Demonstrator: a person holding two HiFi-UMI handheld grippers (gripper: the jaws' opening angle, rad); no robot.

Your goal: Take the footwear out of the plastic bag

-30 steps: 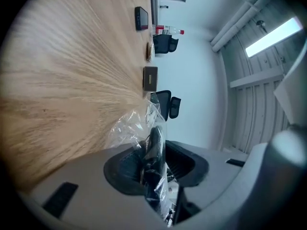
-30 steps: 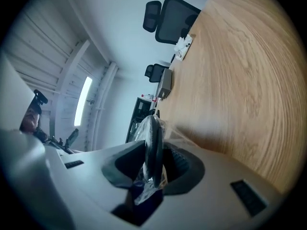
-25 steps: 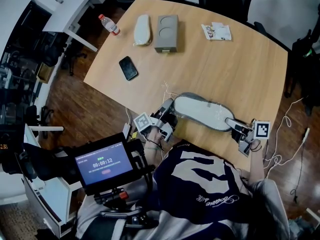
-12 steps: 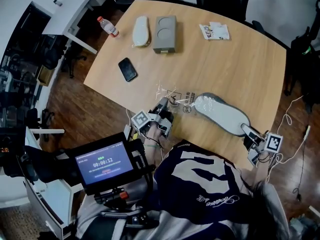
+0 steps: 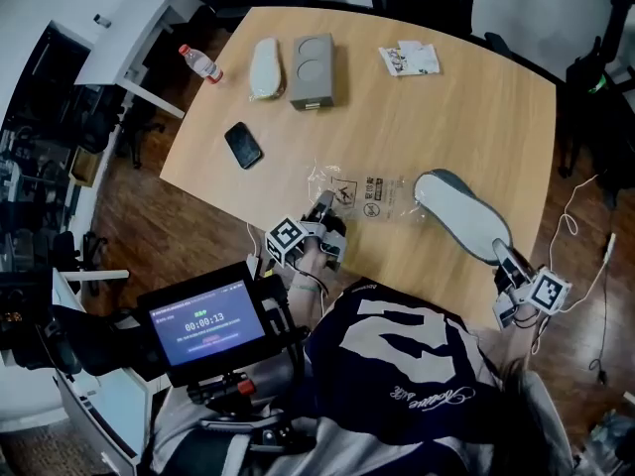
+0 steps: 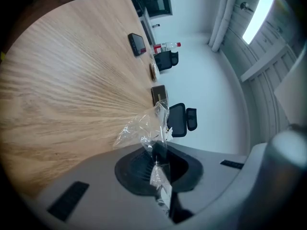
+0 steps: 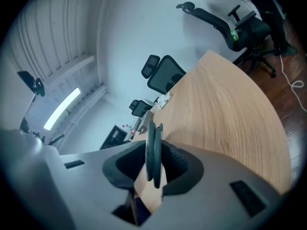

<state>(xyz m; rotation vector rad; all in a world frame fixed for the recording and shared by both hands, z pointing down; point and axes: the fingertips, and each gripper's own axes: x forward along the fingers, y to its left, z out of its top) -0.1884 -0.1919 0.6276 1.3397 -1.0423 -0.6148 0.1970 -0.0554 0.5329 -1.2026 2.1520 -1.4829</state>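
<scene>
**A:** How is the left gripper (image 5: 324, 209) held?

**B:** Its jaws are shut tight on a crumpled corner of the clear plastic bag (image 5: 365, 194). In the left gripper view the film is seen pinched between the pads. The corner that is gripped is at the bag's left end in the head view.

**A:** And the right gripper (image 5: 504, 258)?

**B:** It is closed partway, on the heel end of the grey slipper (image 5: 462, 216). The slipper's thin edge is clamped between the pads.

**A:** Where is the slipper placed?

**B:** It is stretched along the wooden table (image 5: 476, 107) to the right of the plastic bag. Its toe is at the bag's right end and the rest of its length is outside the bag. Whether the toe is touched by the film cannot be told.

**A:** What else is seen around the plastic bag?

**B:** A black phone (image 5: 243, 145) is laid beyond the bag to the left. Farther beyond it a water bottle (image 5: 200, 63), a pale slipper (image 5: 263, 67) and a grey box (image 5: 310, 69) with two round recesses are set. The pale slipper and the box are just beside each other. A printed packet (image 5: 409, 59) is placed well beyond the bag, at the far edge. On the bag's near side a timer screen (image 5: 203, 322) is mounted in front of the person.
</scene>
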